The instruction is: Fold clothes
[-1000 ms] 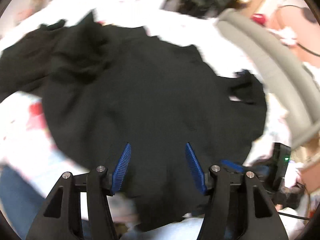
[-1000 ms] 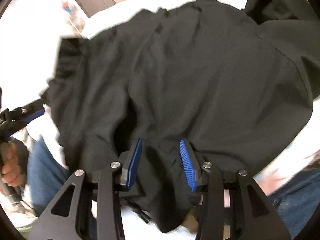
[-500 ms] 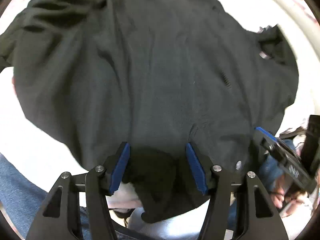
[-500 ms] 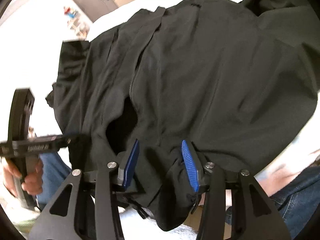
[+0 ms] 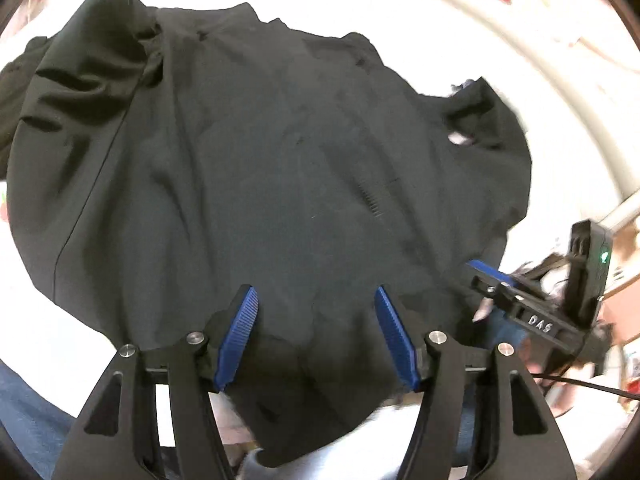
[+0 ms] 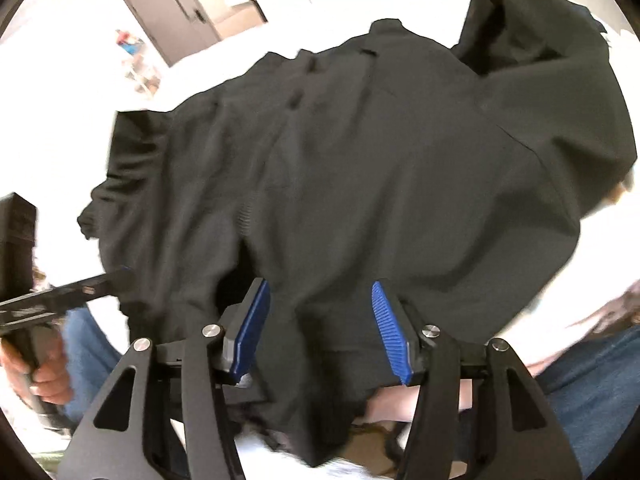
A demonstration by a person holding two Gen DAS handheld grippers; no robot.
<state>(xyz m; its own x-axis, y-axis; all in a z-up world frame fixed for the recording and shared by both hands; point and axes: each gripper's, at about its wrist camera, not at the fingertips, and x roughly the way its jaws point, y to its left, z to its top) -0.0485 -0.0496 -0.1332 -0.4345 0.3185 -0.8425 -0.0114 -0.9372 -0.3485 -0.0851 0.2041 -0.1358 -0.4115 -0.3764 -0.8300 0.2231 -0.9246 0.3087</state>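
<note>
A black garment [image 5: 280,168] lies spread on a white bed [image 5: 360,12], its near hem hanging over the bed's front edge. My left gripper [image 5: 315,296] is open at that hem, and cloth lies loose between its blue pads [image 5: 236,336]. In the right wrist view the same garment [image 6: 380,168] fills the frame. My right gripper [image 6: 319,286] is open too, astride a bunched part of the hem. Each gripper shows in the other's view: the right one [image 5: 520,304] at the right, the left one [image 6: 80,288] at the left, held by a hand [image 6: 44,376].
A grey padded bed frame [image 5: 532,68] curves along the right side. White sheet [image 6: 80,92] lies bare around the garment. Blue jeans [image 6: 592,380] of the person stand close to the bed's front edge. A grey door [image 6: 172,8] is far behind.
The garment's near hem now lies between both pairs of fingers. The left view has pulled back a little from half a second ago, and the cloth lies flatter. Both grippers stay open.
</note>
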